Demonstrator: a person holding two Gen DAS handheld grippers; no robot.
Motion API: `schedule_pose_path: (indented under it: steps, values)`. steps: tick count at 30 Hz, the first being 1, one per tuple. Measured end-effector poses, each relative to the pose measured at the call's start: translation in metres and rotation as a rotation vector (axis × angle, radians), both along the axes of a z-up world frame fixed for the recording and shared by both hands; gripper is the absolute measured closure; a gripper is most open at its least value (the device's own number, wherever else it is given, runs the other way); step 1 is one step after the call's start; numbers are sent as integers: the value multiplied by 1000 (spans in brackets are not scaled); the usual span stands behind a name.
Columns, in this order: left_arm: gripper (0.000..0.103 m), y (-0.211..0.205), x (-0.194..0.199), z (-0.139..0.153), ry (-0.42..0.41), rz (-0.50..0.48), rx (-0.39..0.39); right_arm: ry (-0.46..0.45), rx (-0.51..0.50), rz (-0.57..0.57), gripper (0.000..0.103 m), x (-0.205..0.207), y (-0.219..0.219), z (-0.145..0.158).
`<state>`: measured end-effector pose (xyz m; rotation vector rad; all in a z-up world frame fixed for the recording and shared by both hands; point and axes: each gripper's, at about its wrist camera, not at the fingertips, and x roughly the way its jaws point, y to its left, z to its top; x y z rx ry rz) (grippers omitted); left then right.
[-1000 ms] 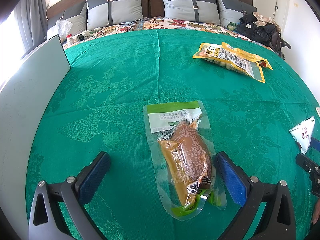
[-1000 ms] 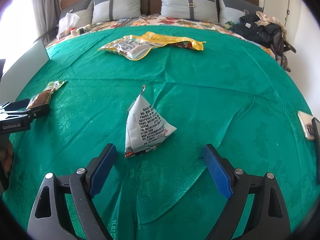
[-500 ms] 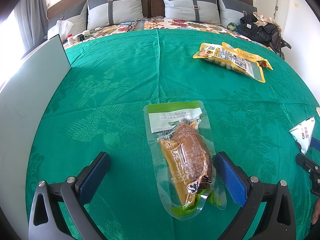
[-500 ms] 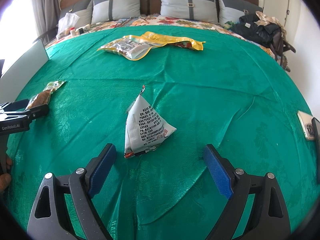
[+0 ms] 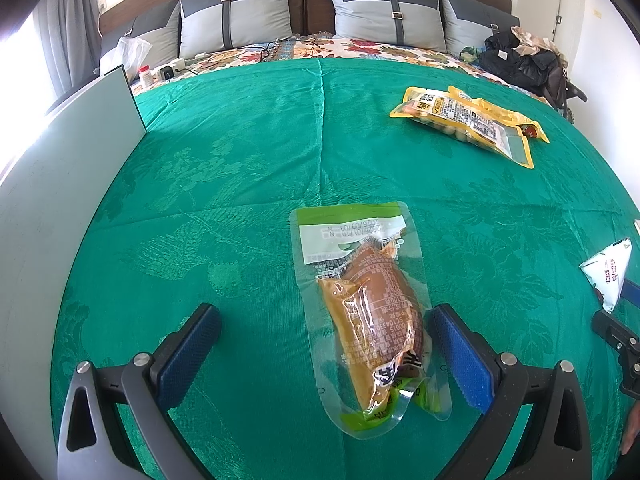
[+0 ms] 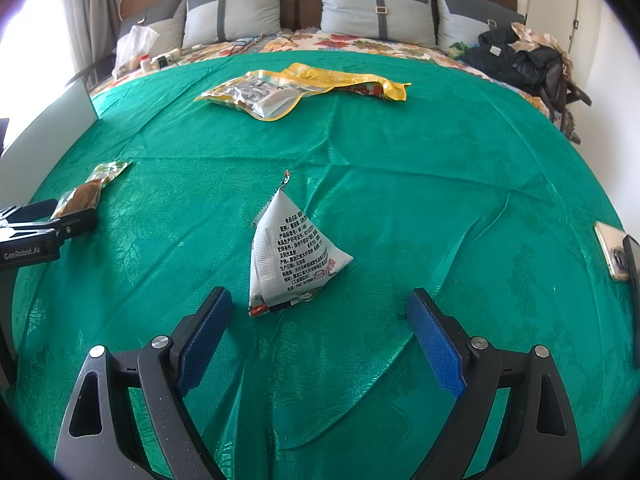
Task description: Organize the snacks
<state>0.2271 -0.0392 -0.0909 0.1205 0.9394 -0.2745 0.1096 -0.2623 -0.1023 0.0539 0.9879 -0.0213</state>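
A clear and green pouch with brown food [image 5: 368, 312] lies flat on the green cloth [image 5: 224, 168]. My left gripper [image 5: 324, 350] is open, and the pouch's near end lies between its fingers, close to the right one. A white pyramid snack bag [image 6: 290, 256] stands on the cloth just beyond my open right gripper [image 6: 320, 328], nearer its left finger. It also shows at the right edge of the left wrist view [image 5: 610, 274]. Two yellow snack bags [image 6: 296, 90] lie together farther back, also seen in the left wrist view [image 5: 468, 120]. The brown pouch shows at left in the right wrist view [image 6: 86, 192].
A grey-white upright board [image 5: 52, 184] stands along the cloth's left edge. A phone [image 6: 614, 250] lies at the right edge. Pillows [image 6: 380, 8], a plastic bag [image 6: 134, 46] and dark clothing [image 6: 520, 62] lie behind the cloth.
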Motion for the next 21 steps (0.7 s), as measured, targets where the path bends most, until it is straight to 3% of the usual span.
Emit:
schedule_pose_path:
  steps: [21]
  values:
    - [0,0,0,0,0,0,0,-1,-1,-2,12,0,1,-1]
